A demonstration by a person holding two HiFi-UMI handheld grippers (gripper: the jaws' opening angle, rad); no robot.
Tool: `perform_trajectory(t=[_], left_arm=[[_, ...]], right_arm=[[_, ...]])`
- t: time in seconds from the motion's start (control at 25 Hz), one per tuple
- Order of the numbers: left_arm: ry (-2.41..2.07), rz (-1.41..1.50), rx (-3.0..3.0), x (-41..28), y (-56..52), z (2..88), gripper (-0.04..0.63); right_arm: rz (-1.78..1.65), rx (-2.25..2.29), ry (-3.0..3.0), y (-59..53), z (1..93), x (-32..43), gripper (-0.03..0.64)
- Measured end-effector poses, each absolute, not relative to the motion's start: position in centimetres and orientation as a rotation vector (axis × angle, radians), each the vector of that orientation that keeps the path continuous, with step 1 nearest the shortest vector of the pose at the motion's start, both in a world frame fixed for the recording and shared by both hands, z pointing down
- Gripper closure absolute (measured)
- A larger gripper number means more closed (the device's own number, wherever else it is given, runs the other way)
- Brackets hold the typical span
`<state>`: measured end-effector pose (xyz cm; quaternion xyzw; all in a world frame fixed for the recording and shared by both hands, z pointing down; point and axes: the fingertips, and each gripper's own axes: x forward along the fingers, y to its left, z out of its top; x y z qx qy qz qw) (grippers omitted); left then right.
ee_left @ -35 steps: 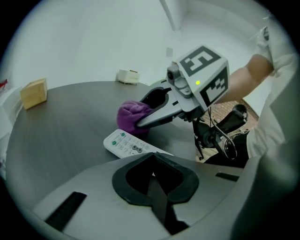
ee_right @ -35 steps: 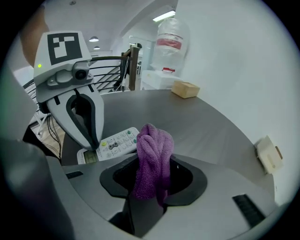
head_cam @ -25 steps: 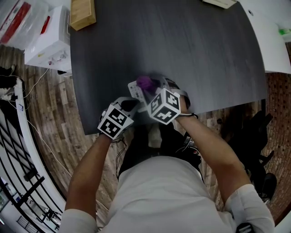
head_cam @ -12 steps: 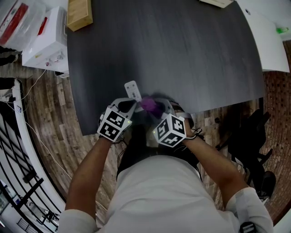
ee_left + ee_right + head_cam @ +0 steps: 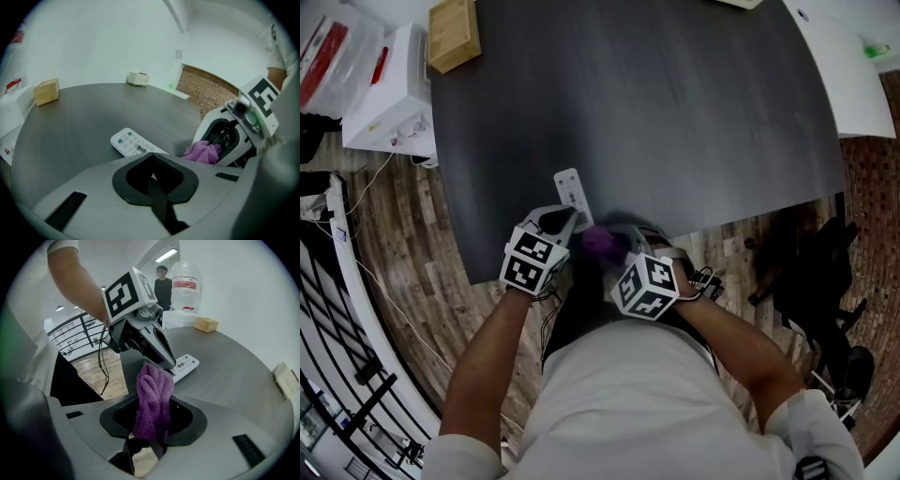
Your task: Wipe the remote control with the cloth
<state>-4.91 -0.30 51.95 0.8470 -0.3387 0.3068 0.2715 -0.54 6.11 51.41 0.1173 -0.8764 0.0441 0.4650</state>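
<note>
Jaws of right gripper [image 5: 153,440] pinch purple cloth [image 5: 153,397].

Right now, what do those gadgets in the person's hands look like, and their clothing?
The left hand-held gripper and right hand-held gripper are pale grey shells with dark jaws, each bearing a cube of black-and-white square markers. Black cables trail by the right one. The person wears a pale short-sleeved shirt.
</note>
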Motion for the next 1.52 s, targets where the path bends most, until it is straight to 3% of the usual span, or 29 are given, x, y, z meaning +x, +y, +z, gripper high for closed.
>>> perform_trajectory(t=[0.52, 0.68, 0.76, 0.88, 0.96, 1.52], left_arm=[[-0.806, 0.897, 2.306, -3.0, 1.4, 51.6, 0.589], [-0.76, 1.178, 2.562, -4.4, 0.6, 49.3, 0.58], [-0.634, 1.379, 2.655, -4.7, 0.7, 49.7, 0.449], [-0.417, 1.593, 2.694, -5.0, 0.9, 51.3, 0.38], [-0.309, 1.652, 2.683, -5.2, 1.1, 52.2, 0.377], [-0.437, 1.51, 2.485, -4.9, 0.4, 53.7, 0.377]], right_arm=[[0.063, 0.497, -2.121, -3.5, 51.4, 0.5, 0.459], [0.075, 0.501, -2.137, -3.3, 50.9, 0.5, 0.459], [0.078, 0.496, -2.136, -3.0, 51.1, 0.5, 0.459], [0.072, 0.484, -2.127, -2.8, 51.6, 0.3, 0.459], [0.068, 0.483, -2.127, -2.9, 51.6, 0.3, 0.459], [-0.002, 0.483, -2.127, -0.2, 51.4, 0.4, 0.459]])
